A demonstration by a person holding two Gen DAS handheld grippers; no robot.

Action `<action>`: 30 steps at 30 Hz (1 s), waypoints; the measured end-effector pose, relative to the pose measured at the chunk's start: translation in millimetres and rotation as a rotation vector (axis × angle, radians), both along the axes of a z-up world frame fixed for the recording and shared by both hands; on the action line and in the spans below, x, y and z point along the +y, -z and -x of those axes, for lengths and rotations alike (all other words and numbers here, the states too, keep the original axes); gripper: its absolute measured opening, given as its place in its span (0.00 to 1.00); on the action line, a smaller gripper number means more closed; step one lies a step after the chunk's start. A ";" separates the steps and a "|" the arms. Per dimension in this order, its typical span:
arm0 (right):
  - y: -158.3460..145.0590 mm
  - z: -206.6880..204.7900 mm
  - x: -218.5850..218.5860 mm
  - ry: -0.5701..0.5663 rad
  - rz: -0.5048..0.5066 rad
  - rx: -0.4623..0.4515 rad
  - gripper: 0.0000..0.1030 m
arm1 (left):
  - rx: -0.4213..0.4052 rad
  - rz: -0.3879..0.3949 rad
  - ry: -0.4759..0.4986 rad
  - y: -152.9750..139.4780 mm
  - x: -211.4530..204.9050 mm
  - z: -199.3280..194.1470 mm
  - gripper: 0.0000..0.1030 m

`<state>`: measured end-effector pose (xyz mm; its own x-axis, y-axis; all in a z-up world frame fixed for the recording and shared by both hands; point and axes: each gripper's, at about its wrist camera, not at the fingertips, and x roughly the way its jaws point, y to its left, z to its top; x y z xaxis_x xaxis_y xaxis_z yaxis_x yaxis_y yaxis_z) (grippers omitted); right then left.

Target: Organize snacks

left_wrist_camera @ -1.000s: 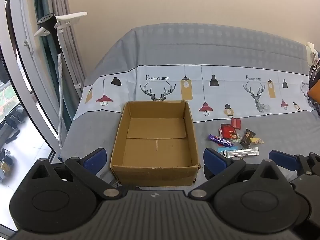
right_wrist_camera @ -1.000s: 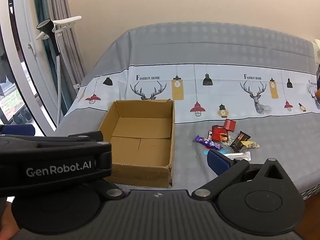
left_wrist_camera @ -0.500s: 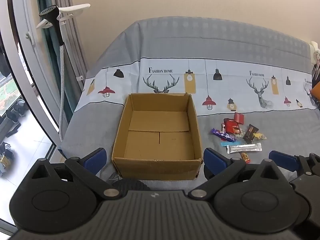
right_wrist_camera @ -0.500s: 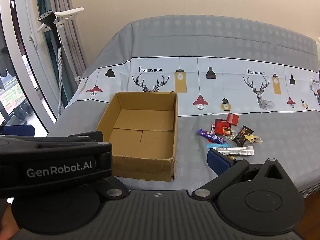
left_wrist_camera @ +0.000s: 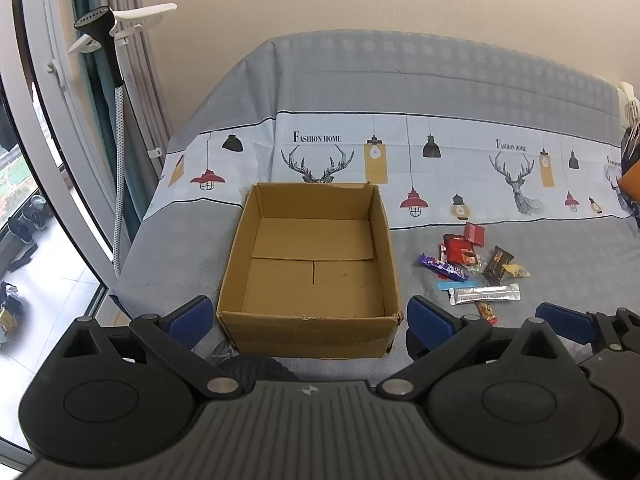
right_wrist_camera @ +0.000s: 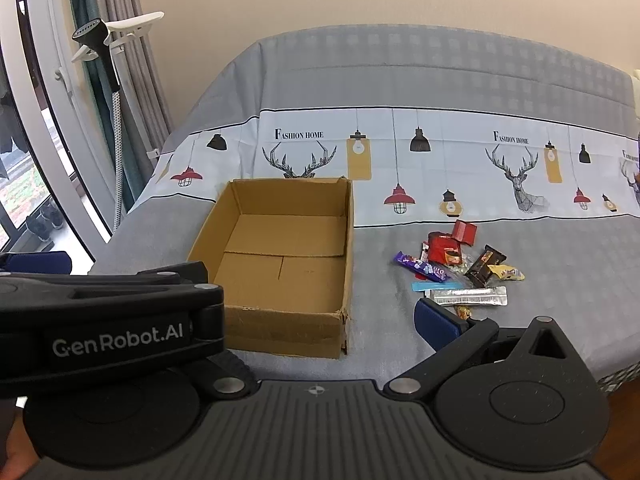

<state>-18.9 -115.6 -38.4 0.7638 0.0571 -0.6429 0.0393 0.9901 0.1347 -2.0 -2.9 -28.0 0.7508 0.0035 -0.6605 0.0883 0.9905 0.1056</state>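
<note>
Two grippers hang over the near edge of a bed covered in a grey sheet (left_wrist_camera: 440, 92) with a white band of deer and lamp prints, and both views sit closer to the goods than a second ago. The left gripper (left_wrist_camera: 308, 316) has its blue-padded fingers (left_wrist_camera: 188, 316) spread wide, one on each side of the near wall of the cardboard box (left_wrist_camera: 312, 268), holding nothing. The right gripper (right_wrist_camera: 256, 312) shows one blue finger (right_wrist_camera: 436, 322) just short of the snacks; its other finger is hidden behind the left tool's black body (right_wrist_camera: 108, 320), so I cannot tell for certain how wide it stands, though nothing is seen between the fingers. The box stands upright with nothing in it, flaps folded flat inside, and compared with the earlier left-wrist frames it fills more of the picture and lies more squarely ahead. To its right, apart from it, lies the pile of snacks (left_wrist_camera: 472, 268): a purple bar (right_wrist_camera: 420, 271), red packets (right_wrist_camera: 444, 250), a dark brown bar (right_wrist_camera: 482, 266), a small yellow wrapper (right_wrist_camera: 506, 273), a light blue strip (right_wrist_camera: 426, 287) and a silver stick pack (right_wrist_camera: 468, 296) nearest the camera. The snacks themselves lie in the same arrangement as before. At the left stand a window, grey curtains and a garment steamer (left_wrist_camera: 100, 28).
</note>
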 end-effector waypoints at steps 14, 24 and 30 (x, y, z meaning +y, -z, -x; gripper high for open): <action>1.6 -0.5 -1.8 0.009 -0.001 0.008 1.00 | 0.012 -0.001 0.002 -3.5 0.6 -3.3 1.00; 1.4 -2.4 -2.6 0.006 -0.006 0.015 1.00 | 0.014 -0.005 -0.001 -4.6 0.8 -4.4 1.00; 2.0 -2.6 -2.9 0.005 -0.007 0.014 1.00 | 0.015 -0.004 -0.002 -4.5 0.7 -4.3 1.00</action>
